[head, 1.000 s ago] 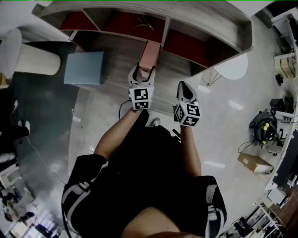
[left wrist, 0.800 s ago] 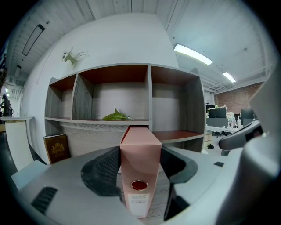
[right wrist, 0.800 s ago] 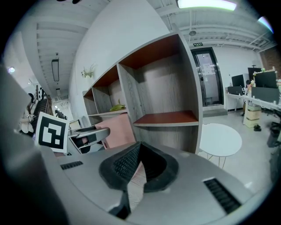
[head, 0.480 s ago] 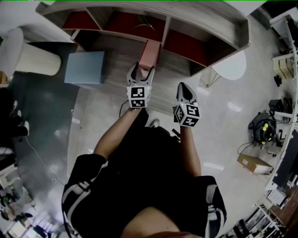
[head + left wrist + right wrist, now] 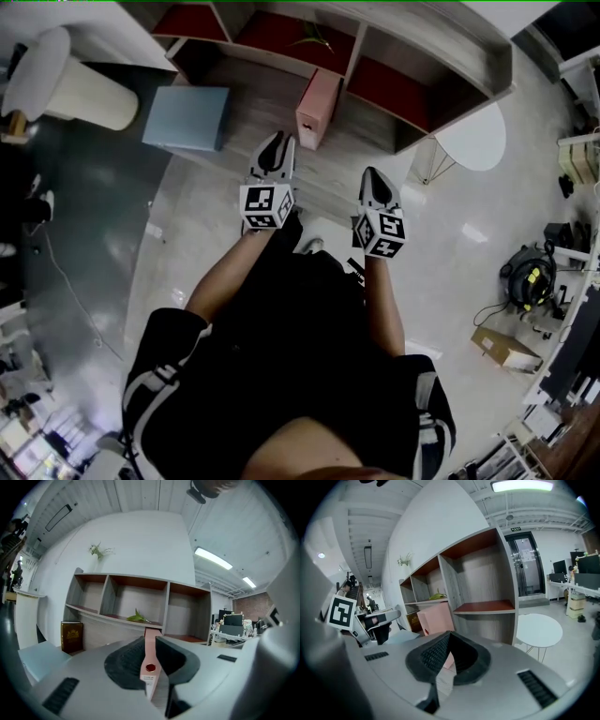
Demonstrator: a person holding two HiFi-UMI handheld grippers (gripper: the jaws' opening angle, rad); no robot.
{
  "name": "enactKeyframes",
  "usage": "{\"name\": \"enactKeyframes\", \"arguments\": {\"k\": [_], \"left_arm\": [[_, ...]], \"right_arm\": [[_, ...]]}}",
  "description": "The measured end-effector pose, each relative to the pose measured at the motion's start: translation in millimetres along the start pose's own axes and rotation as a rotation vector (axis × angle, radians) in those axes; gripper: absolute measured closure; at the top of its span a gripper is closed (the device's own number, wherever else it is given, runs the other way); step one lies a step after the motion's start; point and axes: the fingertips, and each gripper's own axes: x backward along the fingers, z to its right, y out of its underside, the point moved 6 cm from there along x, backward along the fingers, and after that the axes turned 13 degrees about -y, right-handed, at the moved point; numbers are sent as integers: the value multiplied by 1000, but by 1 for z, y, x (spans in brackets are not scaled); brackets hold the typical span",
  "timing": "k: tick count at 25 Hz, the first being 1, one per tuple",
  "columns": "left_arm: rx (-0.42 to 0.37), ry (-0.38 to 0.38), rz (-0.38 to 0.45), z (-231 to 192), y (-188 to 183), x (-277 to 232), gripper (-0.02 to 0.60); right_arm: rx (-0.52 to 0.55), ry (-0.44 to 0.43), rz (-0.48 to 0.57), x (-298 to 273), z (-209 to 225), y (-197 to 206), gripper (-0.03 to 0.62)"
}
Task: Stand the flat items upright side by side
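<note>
left of the pink file box (image 5: 317, 108), the flat blue box (image 5: 185, 117) looks stiff, light; i'd pinch its near edge. left tool (image 5: 278, 143) just narrowed, empty; right tool (image 5: 369, 174) together.

Bright, even ceiling strip lights (image 5: 520, 485); glare patches on glossy floor (image 5: 473, 214); strong fisheye bending and dark vignetted corners.

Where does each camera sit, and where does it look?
Head view: on the head, steeply down at the shelf; shows torso, arms, left gripper, right gripper.
Left gripper view: on that gripper, toward the shelf; its jaws, just closing, grip nothing; pink file beyond.
Right gripper view: on that gripper, toward the shelf; shows its shut jaws.
Shared: every view shows the pink file.
</note>
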Motion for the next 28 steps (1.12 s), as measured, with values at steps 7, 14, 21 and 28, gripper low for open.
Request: {"name": "enactKeyframes", "arguments": {"k": [7, 14, 21, 28], "left_arm": [[-20, -49, 41, -13, -17, 63, 555], [-26, -144, 49, -39, -26, 122, 560], [-12, -199, 70, -61, -34, 146, 560], [16, -245, 88, -97, -40, 161, 560]], "right_arm": [[5, -86, -12, 5, -19, 13, 568], [5, -177, -17, 3, -46, 20, 569], [29, -228, -20, -1, -77, 19, 569], [72, -267, -38, -16, -116, 12, 569]]}}
